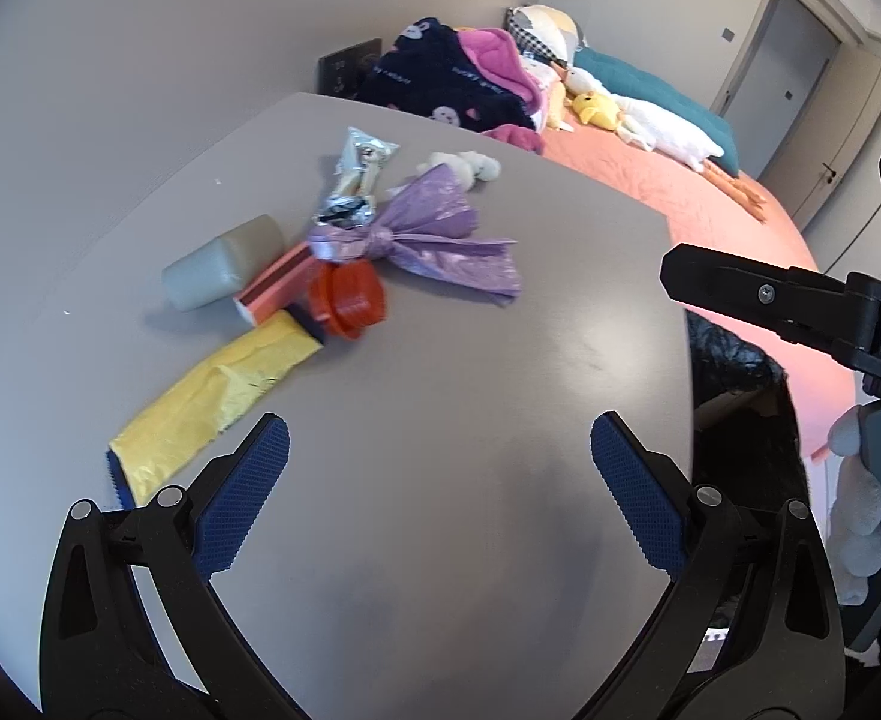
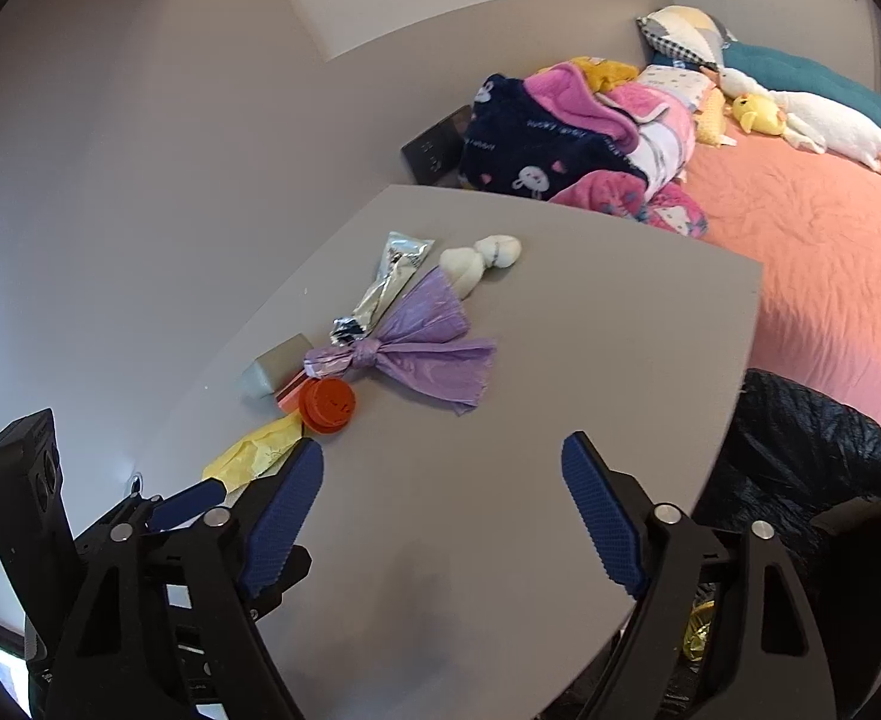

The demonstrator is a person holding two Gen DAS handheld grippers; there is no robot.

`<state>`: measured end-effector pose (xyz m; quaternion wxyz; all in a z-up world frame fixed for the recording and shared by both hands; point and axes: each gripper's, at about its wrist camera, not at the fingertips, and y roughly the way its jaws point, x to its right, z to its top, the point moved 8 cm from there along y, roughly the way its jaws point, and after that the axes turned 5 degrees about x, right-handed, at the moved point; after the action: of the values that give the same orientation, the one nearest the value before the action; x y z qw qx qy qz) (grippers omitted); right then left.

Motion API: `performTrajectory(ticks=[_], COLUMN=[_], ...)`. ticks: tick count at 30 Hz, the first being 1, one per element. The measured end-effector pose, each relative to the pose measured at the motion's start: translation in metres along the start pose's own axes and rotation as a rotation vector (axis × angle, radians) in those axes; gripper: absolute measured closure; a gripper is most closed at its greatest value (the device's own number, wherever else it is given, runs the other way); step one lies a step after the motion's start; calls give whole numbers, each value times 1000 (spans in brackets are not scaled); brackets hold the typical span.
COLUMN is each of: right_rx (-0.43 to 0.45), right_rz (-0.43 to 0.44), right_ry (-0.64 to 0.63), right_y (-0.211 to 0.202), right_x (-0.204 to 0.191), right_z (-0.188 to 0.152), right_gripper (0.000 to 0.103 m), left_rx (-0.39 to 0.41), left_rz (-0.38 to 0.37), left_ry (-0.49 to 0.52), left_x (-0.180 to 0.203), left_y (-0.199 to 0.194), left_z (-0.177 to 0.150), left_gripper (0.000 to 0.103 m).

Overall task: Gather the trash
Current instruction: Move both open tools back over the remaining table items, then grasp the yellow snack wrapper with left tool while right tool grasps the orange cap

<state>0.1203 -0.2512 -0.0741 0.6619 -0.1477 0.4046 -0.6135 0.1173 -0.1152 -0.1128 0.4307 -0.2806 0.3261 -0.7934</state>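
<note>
Most of the trash is not picked up yet. On the flat grey table (image 2: 530, 480), toward its far edge by the wall, lie a knotted purple plastic bag (image 2: 416, 354), a round orange cap (image 2: 326, 405), a crinkly silver wrapper (image 2: 389, 282), a yellow wrapper (image 1: 212, 402) and a white tissue ball (image 2: 482, 258). The left gripper (image 1: 440, 492) and right gripper (image 2: 443, 510) both hang wide apart with nothing in them. A black bin bag (image 2: 812, 468) waits by the table's right edge.

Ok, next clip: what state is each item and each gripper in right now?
left gripper: open, empty
right gripper: open, empty
purple bag: knotted, lying flat
orange cap: loose on table
silver wrapper: torn open, crumpled
yellow wrapper: flattened, creased
black bin bag: beside the table edge
</note>
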Motion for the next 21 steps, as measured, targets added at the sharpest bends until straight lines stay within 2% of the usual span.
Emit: performTrajectory(ticks=[7, 21], right_rx=[-34, -132], right_rz=[16, 62], right_ry=[-34, -46], right_y=[27, 93], right_x=[-21, -50], right_z=[0, -12], right_gripper=[22, 24], left_rx=[-12, -78], left_rz=[66, 164], left_ry=[-1, 0], left_x=[-40, -95], left_y=[7, 31], left_z=[-1, -10], left_gripper=[8, 24])
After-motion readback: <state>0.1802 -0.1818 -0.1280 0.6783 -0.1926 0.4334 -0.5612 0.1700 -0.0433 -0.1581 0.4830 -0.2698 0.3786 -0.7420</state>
